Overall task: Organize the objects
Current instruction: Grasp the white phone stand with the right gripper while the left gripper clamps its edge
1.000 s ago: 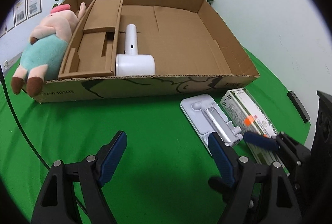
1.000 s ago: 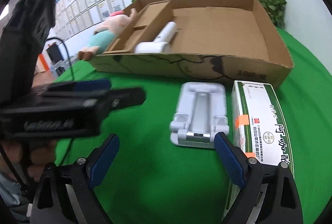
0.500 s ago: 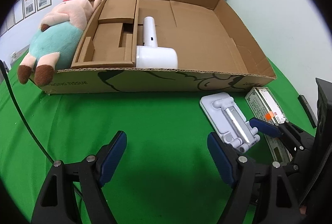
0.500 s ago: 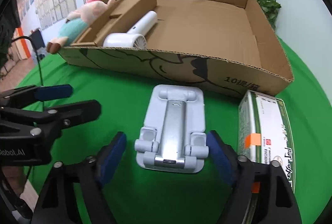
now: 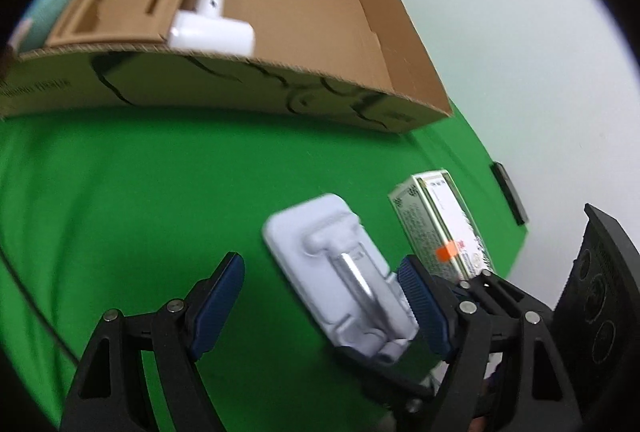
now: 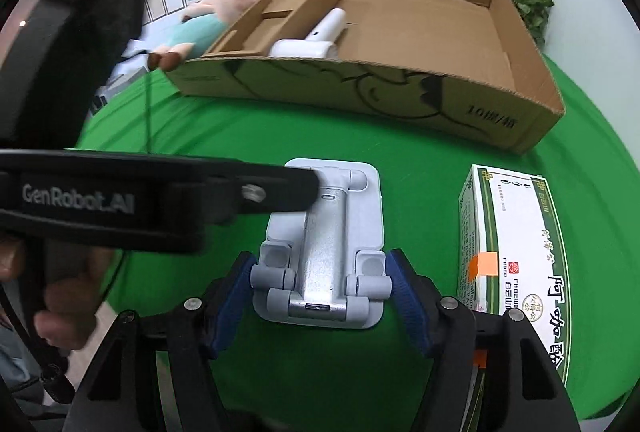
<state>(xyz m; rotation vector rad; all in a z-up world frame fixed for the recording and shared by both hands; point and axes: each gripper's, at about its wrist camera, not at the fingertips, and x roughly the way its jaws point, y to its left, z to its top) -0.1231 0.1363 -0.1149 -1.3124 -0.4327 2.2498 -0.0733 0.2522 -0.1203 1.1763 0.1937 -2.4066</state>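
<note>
Looking along my right gripper (image 6: 320, 284), I see the white phone stand (image 6: 325, 244) lying flat on the green cloth (image 6: 420, 168), its near end between the two blue pads (image 6: 404, 302). The pads sit at both sides of the stand's feet and seem to touch them, so the gripper appears to pinch it, though I cannot be fully sure of the pressure. My left gripper (image 5: 320, 304) is spread wide; its right pad is just at the stand's (image 5: 340, 276) near corner, the left pad well apart from it. In the right view a black finger of the left gripper (image 6: 256, 192) covers the stand's upper left part. The green and white carton (image 6: 516, 252) lies just beside the stand, apart from it. The cardboard box (image 6: 400, 88) stands behind, holding a white hair dryer (image 6: 316, 40). The plush pig (image 6: 212, 16) leans outside the box; in the left view it is blurred and cut off at the edge.
</note>
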